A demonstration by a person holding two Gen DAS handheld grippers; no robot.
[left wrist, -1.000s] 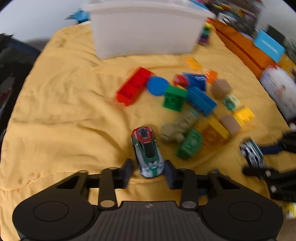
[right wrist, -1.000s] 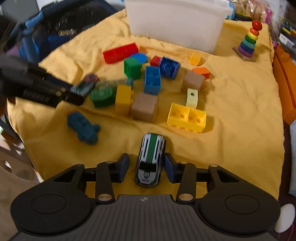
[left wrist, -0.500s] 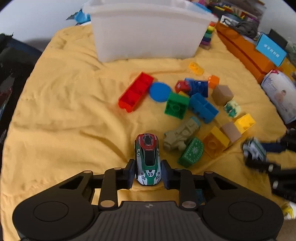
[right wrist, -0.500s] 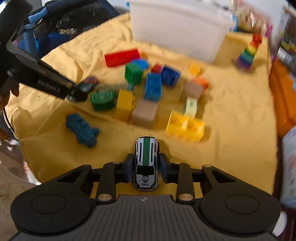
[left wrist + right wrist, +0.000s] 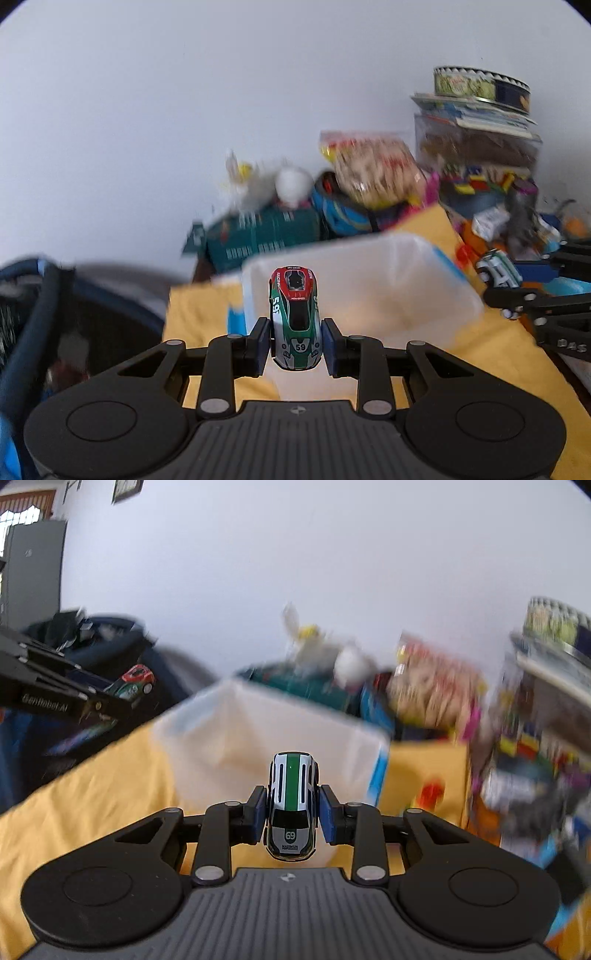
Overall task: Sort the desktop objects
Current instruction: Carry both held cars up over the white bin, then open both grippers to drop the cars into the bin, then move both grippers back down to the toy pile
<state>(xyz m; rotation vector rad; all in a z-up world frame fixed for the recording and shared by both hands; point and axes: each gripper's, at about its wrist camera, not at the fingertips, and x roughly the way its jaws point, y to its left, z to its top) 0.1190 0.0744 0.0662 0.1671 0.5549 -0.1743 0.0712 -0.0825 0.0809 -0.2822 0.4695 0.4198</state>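
1. Left wrist view: the left gripper (image 5: pixel 296 341) has its two blue pads pressed on the sides of a small toy racing car in green, red and white with the number 59 (image 5: pixel 296 318). The car is held in the air, nose away from the camera.
2. Behind this car stands a white translucent plastic bin (image 5: pixel 373 280) on a yellow cloth (image 5: pixel 491 354). The car is in front of the near wall of the bin, above its rim as the picture shows it; whether it is really over the opening I cannot tell.
3. At the right edge of the same view the right gripper (image 5: pixel 506 286) comes in from the side, and it carries a small white toy car with a green stripe (image 5: pixel 498 271).
4. Right wrist view: the right gripper (image 5: pixel 292 814) is closed on the white and green car with the number 69 (image 5: pixel 293 805); its jaws have just been closing, with the car between them, and the pads touch both sides of the car now. This car is also lifted, in front of the same white bin (image 5: pixel 258 734).
5. At the left of the right wrist view the left gripper (image 5: pixel 122 690) is seen with the red and green car (image 5: pixel 135 681) at its tip.
6. Behind the bin, against a pale wall (image 5: pixel 184 110), there is a blurred pile of boxes, bags and toys (image 5: pixel 373 173); details are not clear.
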